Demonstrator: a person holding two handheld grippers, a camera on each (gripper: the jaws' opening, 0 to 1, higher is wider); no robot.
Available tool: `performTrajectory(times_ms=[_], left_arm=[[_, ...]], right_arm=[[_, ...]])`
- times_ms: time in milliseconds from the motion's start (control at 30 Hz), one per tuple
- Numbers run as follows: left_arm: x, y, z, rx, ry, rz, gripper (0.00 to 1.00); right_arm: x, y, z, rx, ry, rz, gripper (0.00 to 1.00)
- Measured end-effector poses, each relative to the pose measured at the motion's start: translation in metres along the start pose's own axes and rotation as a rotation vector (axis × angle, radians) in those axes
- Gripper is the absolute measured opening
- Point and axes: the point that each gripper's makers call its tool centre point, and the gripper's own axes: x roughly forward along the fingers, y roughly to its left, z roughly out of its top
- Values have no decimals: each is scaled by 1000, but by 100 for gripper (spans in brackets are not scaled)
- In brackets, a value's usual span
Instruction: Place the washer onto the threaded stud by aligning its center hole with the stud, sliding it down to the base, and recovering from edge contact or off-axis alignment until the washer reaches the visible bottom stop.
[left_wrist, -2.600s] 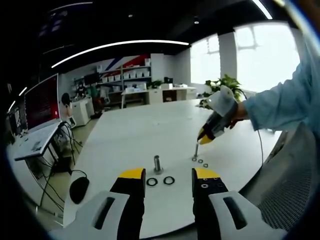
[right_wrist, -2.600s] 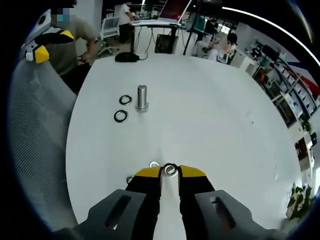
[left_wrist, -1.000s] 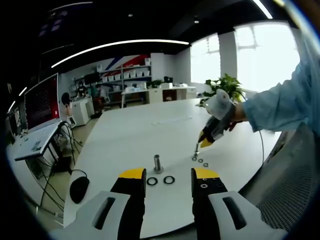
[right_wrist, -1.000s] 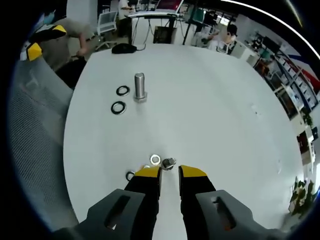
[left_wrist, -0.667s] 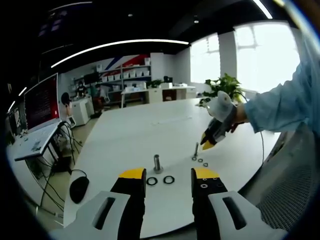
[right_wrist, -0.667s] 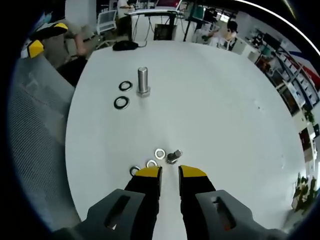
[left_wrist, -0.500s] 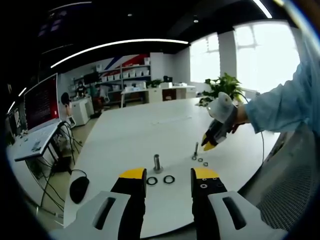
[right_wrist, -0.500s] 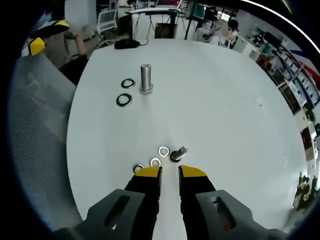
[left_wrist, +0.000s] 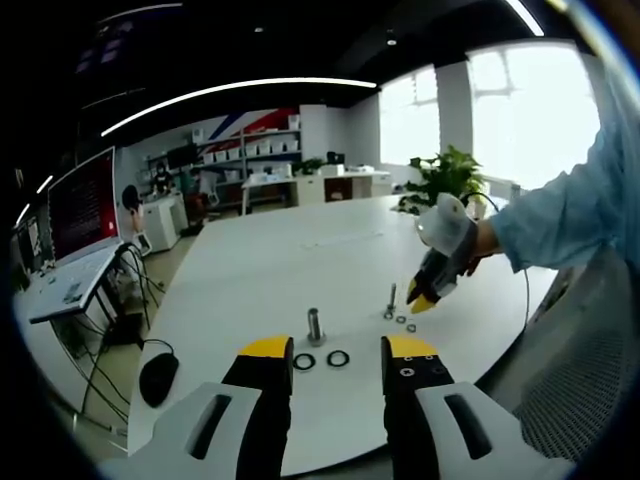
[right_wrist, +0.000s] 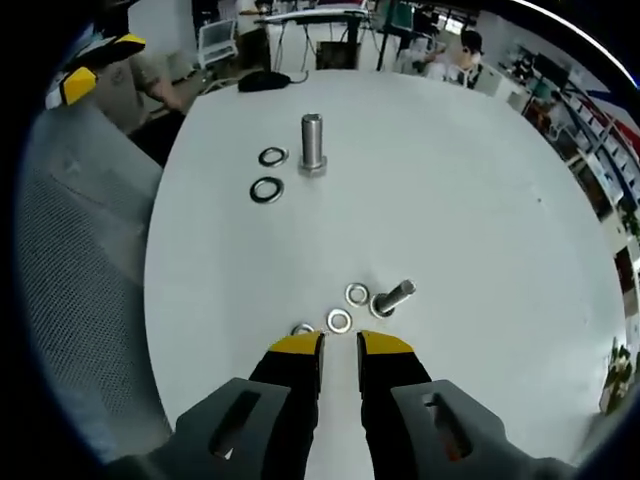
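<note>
Pulling back from the small hardware, we now hold the right gripper (right_wrist: 339, 345) above the white round surface (right_wrist: 480, 200), its jaws nearly closed with only a thin gap and nothing between them. A moment ago those jaws sat right over the small silver threaded stud (right_wrist: 391, 297); now it stands free just ahead of the tips and slightly to the right, tilted in this view. Three small silver washers lie loose beside it: one (right_wrist: 357, 294) just left of the stud's base, another (right_wrist: 339, 321) closer to the tips, a third (right_wrist: 303, 329) half hidden at the left jaw's tip. None is on the stud, so we judge the placement not yet begun and a washer pickup the next need.

Farther ahead stands a larger grey bolt (right_wrist: 313, 143) with two dark ring washers (right_wrist: 267, 189) to its left.

Our left gripper (left_wrist: 338, 352) hovers with jaws spread wide and empty, the larger bolt and dark rings between and beyond its tips, the right gripper (left_wrist: 423, 299) ahead to the right.
</note>
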Motion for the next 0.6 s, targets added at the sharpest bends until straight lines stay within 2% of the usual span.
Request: performTrajectory(times_ms=[500, 600], left_arm=[[0, 1, 0, -1, -1, 3, 32], [0, 1, 0, -2, 0, 4, 32]], right_arm=[[16, 20, -13, -2, 50, 88, 16], [17, 20, -11, 28, 29, 101, 17]])
